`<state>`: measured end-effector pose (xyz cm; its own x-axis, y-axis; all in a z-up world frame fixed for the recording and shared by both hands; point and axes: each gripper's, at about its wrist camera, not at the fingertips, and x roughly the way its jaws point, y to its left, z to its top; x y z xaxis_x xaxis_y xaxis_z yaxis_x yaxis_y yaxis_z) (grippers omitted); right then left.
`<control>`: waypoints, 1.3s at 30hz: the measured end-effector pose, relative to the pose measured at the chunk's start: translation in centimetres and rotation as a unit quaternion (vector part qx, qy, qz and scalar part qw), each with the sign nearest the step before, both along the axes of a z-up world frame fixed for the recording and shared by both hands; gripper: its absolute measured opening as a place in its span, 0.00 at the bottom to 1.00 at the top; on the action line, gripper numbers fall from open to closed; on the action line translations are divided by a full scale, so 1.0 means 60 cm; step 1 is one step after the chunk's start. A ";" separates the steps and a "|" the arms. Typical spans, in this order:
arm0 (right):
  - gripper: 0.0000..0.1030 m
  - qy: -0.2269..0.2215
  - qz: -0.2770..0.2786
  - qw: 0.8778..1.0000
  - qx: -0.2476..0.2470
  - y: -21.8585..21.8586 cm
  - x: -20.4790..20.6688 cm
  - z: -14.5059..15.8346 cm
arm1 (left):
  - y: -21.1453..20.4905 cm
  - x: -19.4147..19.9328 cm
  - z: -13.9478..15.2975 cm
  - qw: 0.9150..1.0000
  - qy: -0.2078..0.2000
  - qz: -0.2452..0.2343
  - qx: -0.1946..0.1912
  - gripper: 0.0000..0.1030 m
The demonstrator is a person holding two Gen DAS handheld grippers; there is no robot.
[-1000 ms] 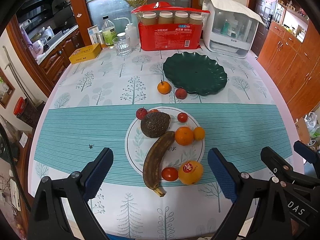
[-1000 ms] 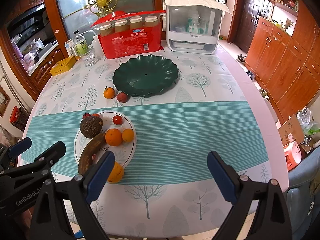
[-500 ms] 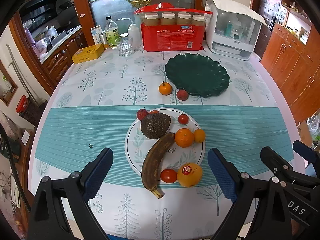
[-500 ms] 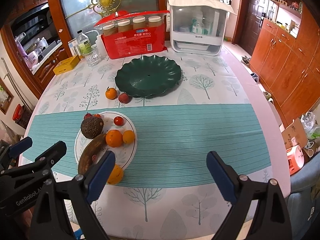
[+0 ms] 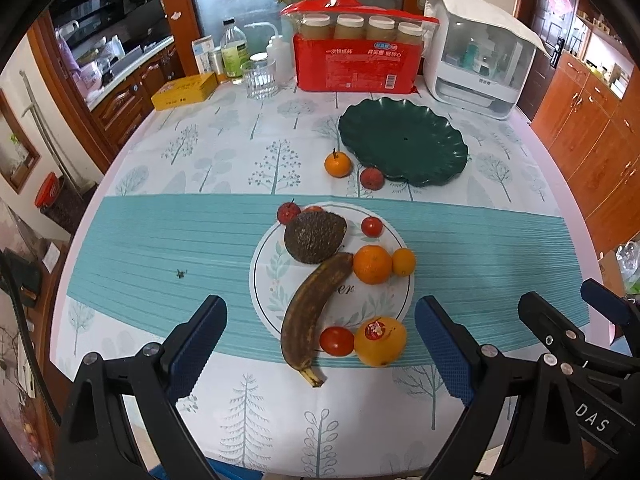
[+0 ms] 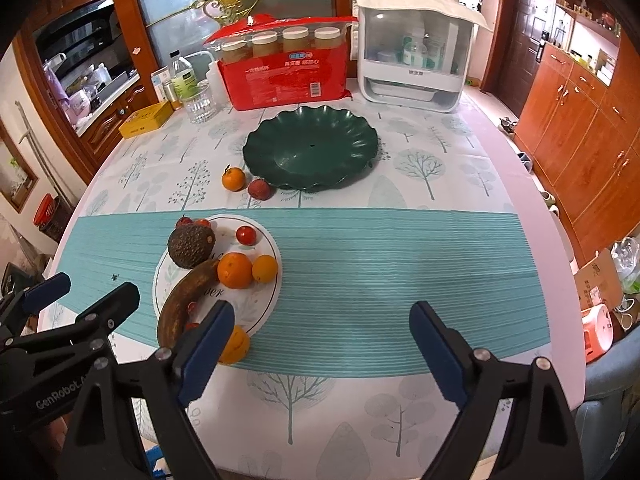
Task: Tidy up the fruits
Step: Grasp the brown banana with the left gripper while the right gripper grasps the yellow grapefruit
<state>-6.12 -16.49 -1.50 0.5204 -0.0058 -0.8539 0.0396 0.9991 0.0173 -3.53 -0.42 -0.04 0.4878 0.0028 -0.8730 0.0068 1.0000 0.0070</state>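
Note:
A white plate [image 5: 264, 276] [image 6: 264, 300] holds a brown banana [image 5: 312, 308], a dark avocado [image 5: 312, 238], oranges [image 5: 372, 264], a stickered orange [image 5: 380, 340] at its near edge and small red fruits [image 5: 337, 341]. A tangerine [image 5: 337, 164] and a red fruit [image 5: 372, 178] lie beside the empty green plate [image 5: 404, 140] [image 6: 312, 148]. My left gripper [image 5: 320, 344] is open above the table's near edge, before the white plate. My right gripper [image 6: 322, 344] is open and empty to the right of it.
At the back stand a red pack of jars [image 5: 356, 56], a white cabinet box [image 5: 476, 52], a glass [image 5: 260, 78], bottles [image 5: 233, 54] and a yellow box [image 5: 184, 90]. Wooden cabinets [image 6: 580, 128] flank the right side.
Both grippers have drifted slightly back and up; the table looks a little farther. Both stay open and no fruit has moved.

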 end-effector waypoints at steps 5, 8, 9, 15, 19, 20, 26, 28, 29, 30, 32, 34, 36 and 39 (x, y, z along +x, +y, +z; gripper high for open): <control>0.88 0.015 0.024 0.999 0.016 0.008 0.005 -0.018 | 0.012 -0.003 -0.020 1.000 0.015 0.006 -0.008 0.91; 0.87 0.025 0.037 0.999 0.029 0.016 0.010 -0.030 | 0.024 -0.004 -0.031 1.000 0.018 0.006 -0.018 0.91; 0.87 0.028 0.043 0.998 0.032 0.021 0.011 -0.034 | 0.028 -0.005 -0.034 1.000 0.017 0.006 -0.019 0.91; 0.86 0.054 0.078 0.995 0.043 0.055 0.021 -0.064 | 0.057 -0.006 -0.063 1.000 0.028 0.008 -0.008 0.91; 0.86 0.071 0.089 0.992 0.046 0.071 0.029 -0.084 | 0.089 0.000 -0.091 0.998 0.049 0.021 -0.017 0.91; 0.86 0.074 0.090 0.992 0.046 0.073 0.031 -0.089 | 0.097 0.002 -0.097 0.998 0.053 0.025 -0.020 0.91; 0.86 0.099 0.099 0.989 0.047 0.089 0.048 -0.131 | 0.129 0.026 -0.135 0.997 0.069 0.034 -0.027 0.92; 0.85 0.109 0.104 0.987 0.048 0.094 0.052 -0.148 | 0.135 0.037 -0.148 0.996 0.075 0.029 -0.030 0.91; 0.84 0.114 0.108 0.986 0.050 0.098 0.054 -0.156 | 0.137 0.042 -0.154 0.996 0.078 0.025 -0.033 0.91; 0.84 0.120 0.112 0.985 0.054 0.101 0.055 -0.165 | 0.137 0.049 -0.160 0.996 0.081 0.020 -0.035 0.91; 0.83 0.128 0.118 0.983 0.059 0.107 0.056 -0.174 | 0.135 0.062 -0.174 0.995 0.090 0.010 -0.041 0.91; 0.82 0.132 0.127 0.981 0.063 0.113 0.056 -0.184 | 0.129 0.074 -0.186 0.994 0.100 -0.002 -0.046 0.91; 0.81 0.134 0.136 0.979 0.065 0.120 0.057 -0.193 | 0.121 0.080 -0.195 0.993 0.105 -0.015 -0.044 0.91; 0.74 0.140 0.153 0.976 0.061 0.132 0.056 -0.211 | 0.109 0.089 -0.206 0.992 0.112 -0.031 -0.039 0.91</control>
<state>-2.77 -8.57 -14.17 0.2280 0.2233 -0.9477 -0.2395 0.9563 0.1677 1.79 6.12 -12.39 0.2782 -0.0925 -0.9560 0.0600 0.9951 -0.0788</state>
